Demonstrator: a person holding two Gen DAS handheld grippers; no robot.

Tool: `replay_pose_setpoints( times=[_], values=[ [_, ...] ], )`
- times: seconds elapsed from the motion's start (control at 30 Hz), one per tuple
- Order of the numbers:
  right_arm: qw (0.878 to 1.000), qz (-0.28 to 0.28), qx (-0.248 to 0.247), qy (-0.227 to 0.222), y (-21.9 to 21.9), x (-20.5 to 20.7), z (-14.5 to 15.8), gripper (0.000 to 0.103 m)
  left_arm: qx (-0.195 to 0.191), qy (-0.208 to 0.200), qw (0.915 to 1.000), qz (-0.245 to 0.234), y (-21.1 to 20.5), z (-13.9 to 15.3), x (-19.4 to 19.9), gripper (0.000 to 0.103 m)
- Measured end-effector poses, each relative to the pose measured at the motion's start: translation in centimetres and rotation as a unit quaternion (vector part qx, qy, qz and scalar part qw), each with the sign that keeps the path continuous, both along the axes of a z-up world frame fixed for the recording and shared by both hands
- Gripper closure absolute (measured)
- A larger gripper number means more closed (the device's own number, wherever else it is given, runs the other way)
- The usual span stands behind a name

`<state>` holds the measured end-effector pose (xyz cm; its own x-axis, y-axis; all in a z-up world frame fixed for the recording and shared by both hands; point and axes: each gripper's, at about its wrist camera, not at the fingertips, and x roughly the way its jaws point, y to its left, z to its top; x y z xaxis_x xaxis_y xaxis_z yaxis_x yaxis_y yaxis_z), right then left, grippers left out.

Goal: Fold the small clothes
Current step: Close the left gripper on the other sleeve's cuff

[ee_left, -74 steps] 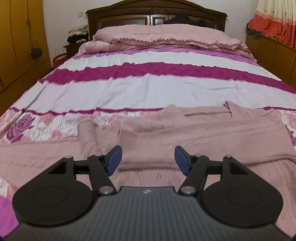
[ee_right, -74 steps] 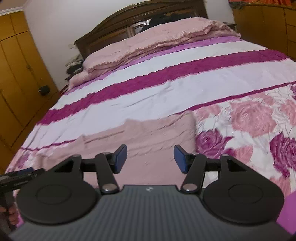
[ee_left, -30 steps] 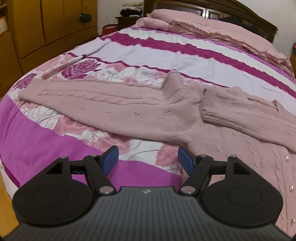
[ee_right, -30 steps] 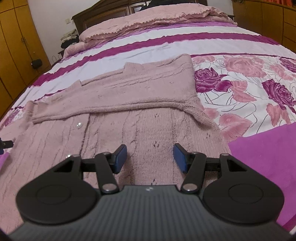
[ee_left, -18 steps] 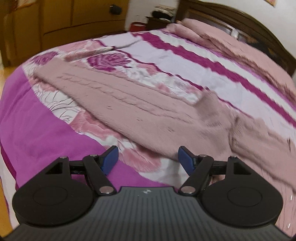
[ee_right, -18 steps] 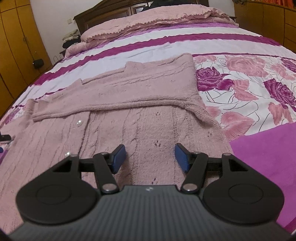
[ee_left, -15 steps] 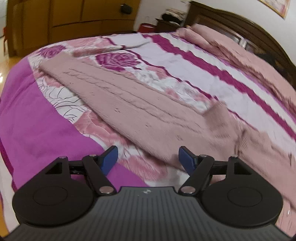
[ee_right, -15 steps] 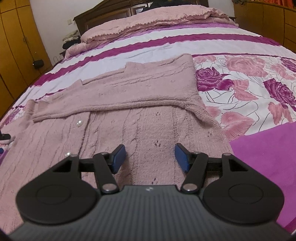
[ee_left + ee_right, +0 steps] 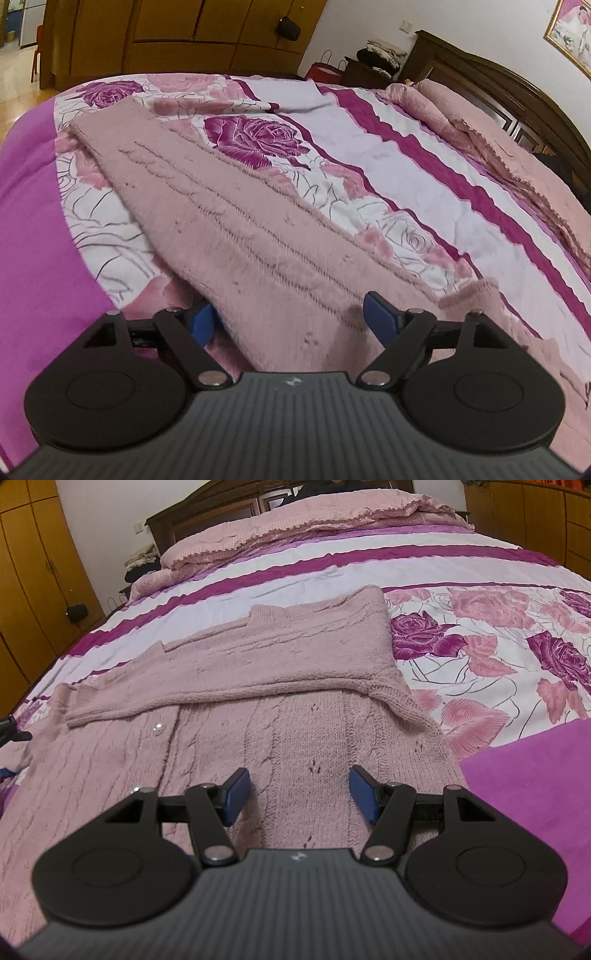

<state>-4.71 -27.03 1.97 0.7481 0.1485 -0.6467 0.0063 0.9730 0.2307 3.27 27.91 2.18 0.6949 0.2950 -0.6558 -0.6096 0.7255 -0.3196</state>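
Pink knit cardigan (image 9: pixel 295 716): it lies flat on the rose-patterned bedspread (image 9: pixel 498 657) near the foot of the bed, one sleeve already folded across the chest, the other sleeve (image 9: pixel 221 221) stretched out sideways toward the bed's edge. The left gripper (image 9: pixel 288 319) hovers low over the wide end of that outstretched sleeve, its blue pads well apart with the knit lying between and under them; nothing is pinched yet. The right gripper (image 9: pixel 295 790) hangs above the lower body of the cardigan, jaws likewise spread and empty. The step in hand looks like bringing the loose sleeve in over the body. To do it well, the left gripper would best travel out toward the cuff (image 9: pixel 96 122), bite only the sleeve's two layers and not the bedspread beneath, then carry it across in a low arc so the fold falls along the side seam. The right gripper could press the body down near the shoulder, since this soft, stretchy knit will drag and bunch if pulled unanchored.
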Motion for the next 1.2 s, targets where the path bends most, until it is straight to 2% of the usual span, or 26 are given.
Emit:
replay_pose_setpoints(
  times=[0.13,0.2,0.23,0.27,0.37,0.5,0.6,0.7,0.83,0.87,1.0,1.07,1.13,1.17,1.2],
  values=[
    [1.0,0.0,0.0,0.001,0.0,0.0,0.0,0.041,0.006,-0.016,0.9998,-0.01,0.0,0.0,0.1,0.02],
    [1.0,0.0,0.002,0.001,0.0,0.1,-0.2,0.04,0.016,-0.034,0.999,-0.025,-0.1,0.3,-0.3,0.041],
    [1.0,0.001,0.003,0.001,0.0,0.1,-0.2,0.04,0.02,-0.039,0.9985,-0.033,-0.1,0.4,-0.4,0.057],
    [1.0,0.002,0.004,0.001,0.0,0.1,-0.3,0.039,0.021,-0.045,0.9981,-0.037,-0.1,0.6,-0.7,0.068],
    [1.0,0.002,0.005,0.001,-0.1,0.2,-0.3,0.038,0.008,-0.092,0.995,-0.038,0.5,1.6,-2.3,0.084],
    [1.0,0.001,0.005,0.0,0.0,0.2,-0.3,0.038,0.011,-0.131,0.9905,-0.04,0.6,3.3,-4.0,0.086],
    [1.0,0.002,0.005,-0.001,0.0,0.2,-0.3,0.038,0.005,-0.119,0.9919,-0.045,0.5,3.5,-3.8,0.086],
    [1.0,0.001,0.009,-0.004,0.0,0.1,-0.3,0.038,-0.027,-0.099,0.9943,-0.029,0.9,2.3,-3.2,0.084],
    [1.0,-0.001,0.015,-0.005,-0.2,0.1,-0.3,0.038,-0.085,-0.076,0.9934,-0.012,1.8,0.1,-2.5,0.084],
    [1.0,-0.001,0.014,-0.005,-0.2,0.1,-0.3,0.038,-0.091,-0.074,0.993,-0.009,2.1,-0.3,-2.3,0.082],
    [1.0,-0.001,0.008,-0.005,-0.2,0.0,-0.3,0.038,-0.097,-0.088,0.9914,-0.003,2.8,-0.8,-1.3,0.063],
    [1.0,-0.001,0.008,-0.005,-0.1,0.0,-0.3,0.038,-0.097,-0.092,0.991,-0.005,3.0,-0.8,-0.7,0.059],
    [1.0,-0.001,0.009,-0.005,-0.2,0.0,-0.3,0.038,-0.085,-0.092,0.992,-0.012,2.9,-0.4,-0.2,0.059],
    [1.0,-0.001,0.009,-0.006,-0.2,0.0,-0.3,0.038,-0.076,-0.095,0.9924,-0.023,2.8,-0.1,-0.1,0.065],
    [1.0,0.0,0.01,-0.006,-0.2,0.0,-0.3,0.038,-0.062,-0.099,0.9926,-0.03,2.5,0.4,-0.3,0.079]
  ],
)
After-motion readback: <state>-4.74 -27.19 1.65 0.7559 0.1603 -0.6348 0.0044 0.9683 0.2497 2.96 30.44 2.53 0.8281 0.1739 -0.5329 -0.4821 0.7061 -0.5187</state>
